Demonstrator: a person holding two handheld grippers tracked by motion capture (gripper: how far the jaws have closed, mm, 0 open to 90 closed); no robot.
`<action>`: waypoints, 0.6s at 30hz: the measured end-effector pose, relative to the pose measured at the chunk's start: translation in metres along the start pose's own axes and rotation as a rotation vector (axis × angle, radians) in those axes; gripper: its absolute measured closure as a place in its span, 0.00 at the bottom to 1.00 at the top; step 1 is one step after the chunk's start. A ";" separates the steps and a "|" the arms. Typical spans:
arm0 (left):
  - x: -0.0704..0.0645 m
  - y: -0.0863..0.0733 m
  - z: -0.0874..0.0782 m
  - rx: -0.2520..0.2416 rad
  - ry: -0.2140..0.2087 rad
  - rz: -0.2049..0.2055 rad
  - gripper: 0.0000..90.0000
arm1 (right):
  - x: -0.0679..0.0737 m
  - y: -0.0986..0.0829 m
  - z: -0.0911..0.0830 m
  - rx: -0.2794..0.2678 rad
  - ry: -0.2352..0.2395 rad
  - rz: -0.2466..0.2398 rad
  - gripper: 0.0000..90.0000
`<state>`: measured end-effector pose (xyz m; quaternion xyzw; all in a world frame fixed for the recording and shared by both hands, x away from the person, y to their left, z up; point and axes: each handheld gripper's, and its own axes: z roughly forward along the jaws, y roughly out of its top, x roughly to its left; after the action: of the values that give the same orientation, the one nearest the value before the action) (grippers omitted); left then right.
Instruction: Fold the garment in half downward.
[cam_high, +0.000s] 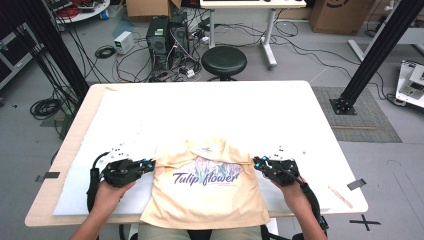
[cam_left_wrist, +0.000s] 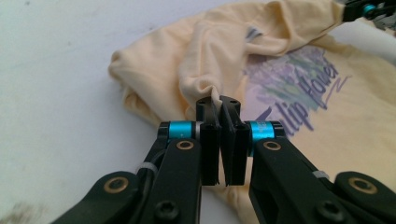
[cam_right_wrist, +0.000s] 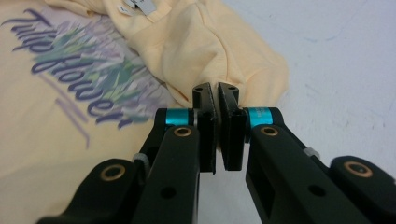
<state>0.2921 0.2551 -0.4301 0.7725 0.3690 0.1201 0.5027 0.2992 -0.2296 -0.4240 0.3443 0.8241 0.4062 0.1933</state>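
- Nearest the high camera is the shirt's (cam_high: 207, 197) hem, which hangs a bit over the near edge of the table (cam_high: 310, 107), right in front of the person.
- The shirt is pale yellow with a "Tulip flower" print, face up, lying between the two grippers on the near half of the table.
- Left gripper (cam_left_wrist: 218, 105): jaws closed on a pinch of fabric at the shirt's left shoulder area. The left gripper view shows the cloth gathered into the tips.
- Right gripper (cam_right_wrist: 215, 92): same deal on the other side, jaws shut on a bunched bit of shirt by the right shoulder.
- Top part of the shirt looks crumpled and folded down over itself. The collar tag (cam_right_wrist: 137, 5) shows and the sleeves seem tucked or bunched under.
- Guess on progress: early to middle. Both corners are grabbed, so the gripping step looks done. The lower body already lies fairly flat.
- Still left, probably: pulling the shoulders apart and away to spread the top flat, then whatever folding follows. No neat fold is visible yet.
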 end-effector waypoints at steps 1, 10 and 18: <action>0.001 -0.002 -0.002 0.007 -0.002 -0.007 0.96 | 0.001 -0.002 -0.003 0.006 0.003 -0.007 0.97; 0.018 0.013 -0.016 -0.073 -0.079 -0.053 0.40 | -0.006 0.008 -0.022 -0.091 -0.001 0.078 0.68; 0.067 0.048 0.033 -0.016 0.041 -0.180 0.40 | -0.044 0.044 0.022 -0.031 -0.099 0.158 0.57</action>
<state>0.3790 0.2685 -0.4164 0.7296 0.4462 0.0932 0.5097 0.3607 -0.2308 -0.4005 0.4250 0.7773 0.4155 0.2065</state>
